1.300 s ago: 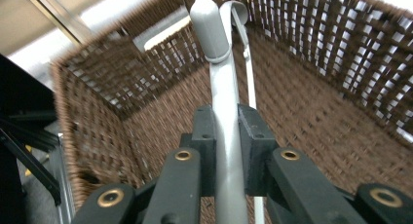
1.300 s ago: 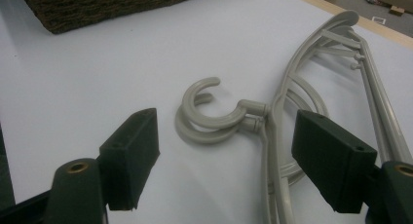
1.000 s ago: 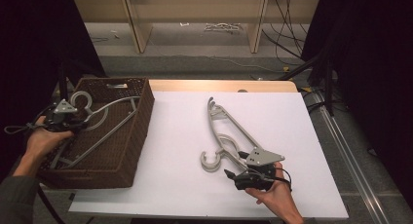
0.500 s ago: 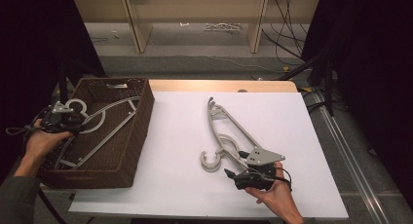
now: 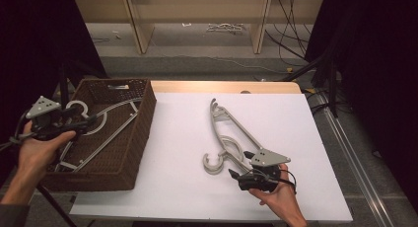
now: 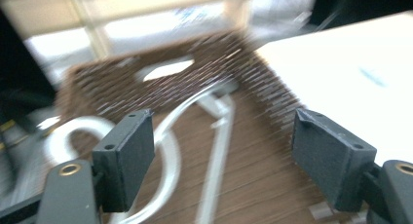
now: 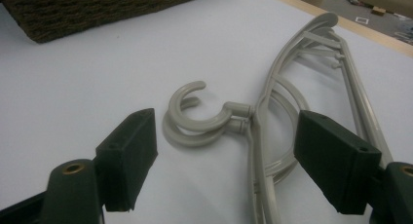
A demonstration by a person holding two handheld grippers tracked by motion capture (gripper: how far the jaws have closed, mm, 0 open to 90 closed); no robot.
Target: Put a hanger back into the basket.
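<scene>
Wicker basket (image 5: 133,153) under raised left tool (image 5: 74,124), jaws just opened.

The left hand-held gripper (image 5: 74,124) hangs raised in the person's left hand (image 5: 37,150), its jaws just opened wide and empty. The right hand-held gripper (image 5: 240,170) rests low, jaws spread apart.

2 black grippers (image 5: 245,166), grey triangular plates, trailing cables, brass screws

2 grey plastic hangers (image 5: 227,138) lie stacked flat on the white table (image 5: 187,187) — another (image 5: 101,126) rests in the basket (image 5: 140,133)
</scene>
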